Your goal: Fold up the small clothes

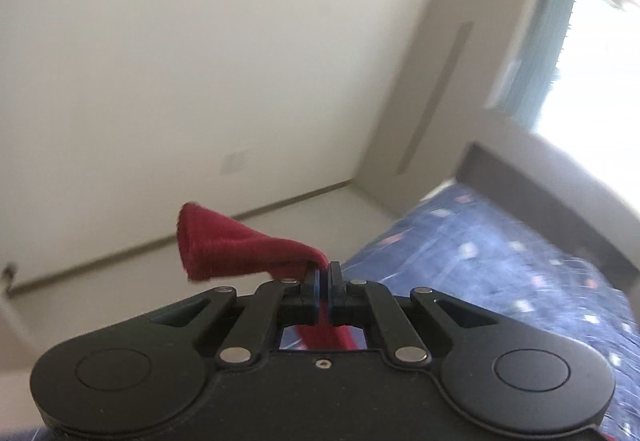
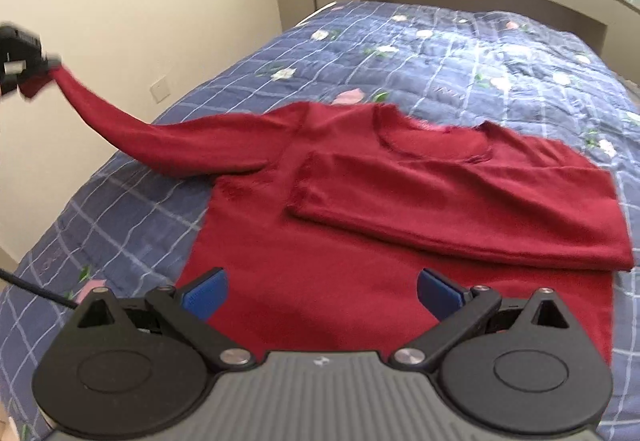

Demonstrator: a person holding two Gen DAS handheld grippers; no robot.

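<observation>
Red sweater [image 2: 360, 209] flat on the bed [image 2: 460, 57], ahead of right hand-held gripper [image 2: 320, 291], jaws apart, empty. Far sleeve already folded across. Left hand-held gripper [image 1: 323, 273] clamped on raised sleeve cuff [image 1: 224, 245]; next, probably across the chest.

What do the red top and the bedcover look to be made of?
Red top: seemingly soft knit, matte and slightly fuzzy at the cuff; it drapes limply from the left gripper.
Bedcover: apparently quilted cotton-like fabric, with stitched puffy squares and a floral print.
</observation>
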